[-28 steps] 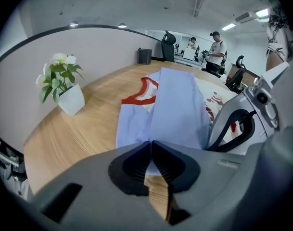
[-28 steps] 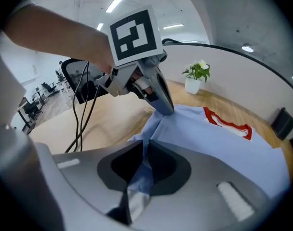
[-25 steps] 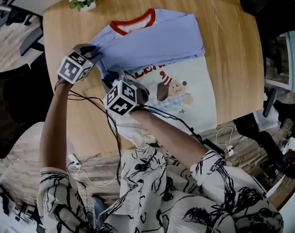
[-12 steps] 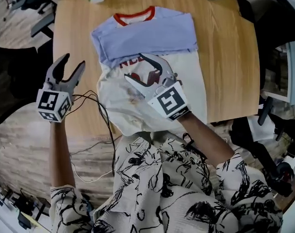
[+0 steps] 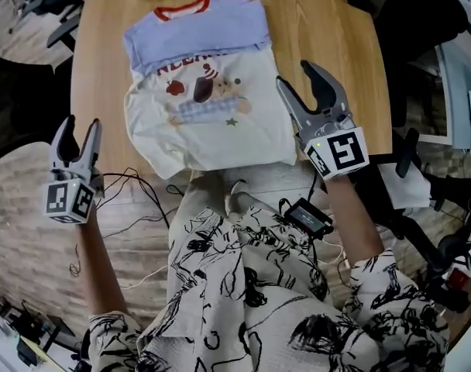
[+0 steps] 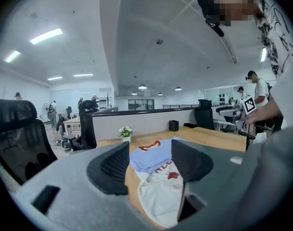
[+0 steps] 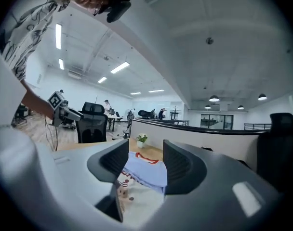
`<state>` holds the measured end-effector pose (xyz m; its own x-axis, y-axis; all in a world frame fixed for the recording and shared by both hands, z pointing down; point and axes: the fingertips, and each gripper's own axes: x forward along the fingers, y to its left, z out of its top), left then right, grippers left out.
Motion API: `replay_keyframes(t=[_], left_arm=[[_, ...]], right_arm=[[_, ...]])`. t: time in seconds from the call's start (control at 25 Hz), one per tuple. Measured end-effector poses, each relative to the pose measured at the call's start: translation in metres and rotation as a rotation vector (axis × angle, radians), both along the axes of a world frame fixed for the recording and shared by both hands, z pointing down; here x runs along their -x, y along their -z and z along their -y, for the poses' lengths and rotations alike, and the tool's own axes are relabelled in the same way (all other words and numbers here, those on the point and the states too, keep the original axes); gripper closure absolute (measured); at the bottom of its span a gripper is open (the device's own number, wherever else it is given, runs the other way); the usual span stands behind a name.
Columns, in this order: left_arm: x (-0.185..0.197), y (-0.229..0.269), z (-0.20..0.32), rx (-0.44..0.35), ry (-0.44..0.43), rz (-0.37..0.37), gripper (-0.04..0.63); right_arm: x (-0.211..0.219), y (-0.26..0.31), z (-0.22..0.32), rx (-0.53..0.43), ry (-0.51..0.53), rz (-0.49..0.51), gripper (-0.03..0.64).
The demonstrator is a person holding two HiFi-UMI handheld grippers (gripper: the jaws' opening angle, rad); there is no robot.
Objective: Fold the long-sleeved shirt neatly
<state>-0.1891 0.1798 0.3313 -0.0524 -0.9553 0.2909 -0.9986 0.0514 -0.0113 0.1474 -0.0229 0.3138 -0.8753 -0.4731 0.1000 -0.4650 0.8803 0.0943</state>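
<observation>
While hovering clear of the shirt (image 5: 208, 91), part-folded on the table (image 5: 336, 45) at upper centre, hem at near edge: nothing between left gripper (image 5: 79, 124) jaws, apart, just widened, nor right gripper (image 5: 294, 74) jaws, apart, just narrowed. Could snag one layer, dragging the hem off.

Head view: high, steeply down over worktop (image 5: 328, 37) and whole shirt (image 5: 204, 91); left and right gripper views: low, near-level, from near-left and near-right, set back, both sharing that shirt and flowerpot (image 6: 126, 133).
</observation>
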Motion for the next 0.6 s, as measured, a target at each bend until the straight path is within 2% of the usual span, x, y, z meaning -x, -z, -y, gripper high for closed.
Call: replay_keyframes(t=[0.12,0.28,0.44,0.6], left_arm=[[-0.026,0.003,-0.030,-0.024,0.030,-0.034,0.330],[-0.050,-0.025,-0.064,0.015,0.061,-0.082,0.330],[-0.071,-0.080,-0.088,0.094,0.101,-0.158,0.330],[-0.088,-0.130,-0.113,0.183,0.136,-0.190,0.331]], right_arm=[[-0.055,0.001,-0.015,0.053,-0.048,0.044,0.377],[-0.104,-0.036,-0.031,0.170,-0.104,0.001,0.375],[-0.138,-0.103,-0.043,0.304,-0.113,-0.113,0.359],[-0.156,-0.175,-0.069,0.423,-0.068,-0.246,0.345]])
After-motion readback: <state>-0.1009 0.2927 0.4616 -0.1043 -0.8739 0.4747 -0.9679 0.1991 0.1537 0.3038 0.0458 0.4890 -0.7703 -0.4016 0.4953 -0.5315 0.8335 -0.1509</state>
